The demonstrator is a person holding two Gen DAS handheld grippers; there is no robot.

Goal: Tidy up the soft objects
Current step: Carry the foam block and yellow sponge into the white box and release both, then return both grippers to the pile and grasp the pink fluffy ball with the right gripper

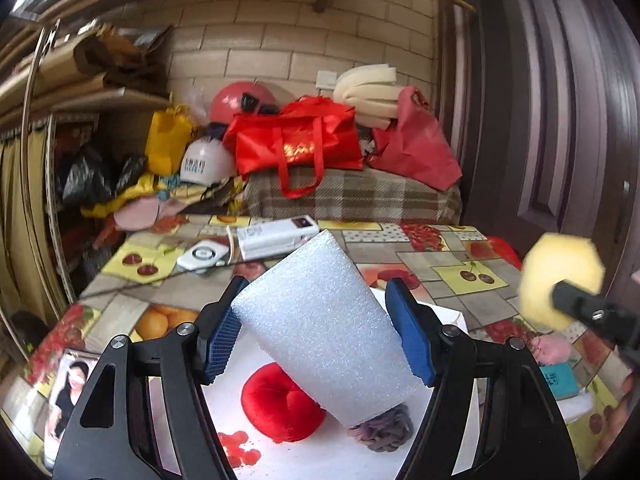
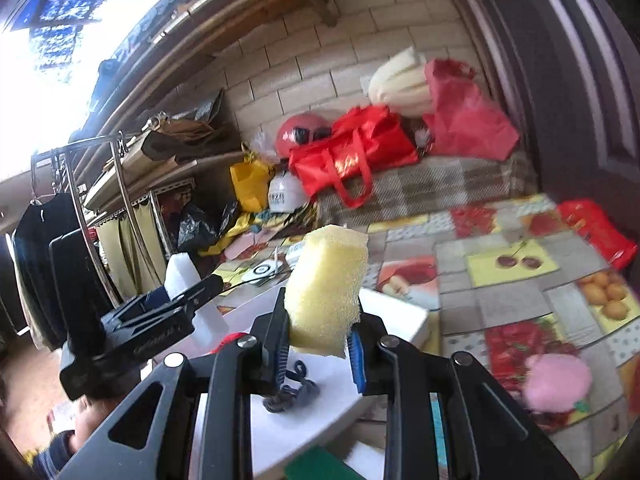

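My left gripper is shut on a white foam block, held tilted above a white tray. In the tray lie a red plush cushion and a grey-purple knitted piece. My right gripper is shut on a yellow sponge, held above the tray; the sponge also shows at the right edge of the left wrist view. A pink plush lies on the table to the right. The left gripper with the foam shows in the right wrist view.
The table has a fruit-patterned cloth. On its far side lie a white power bank and a small white device. Red bags sit on a plaid bench behind. A dark door is at right, a green object under my right gripper.
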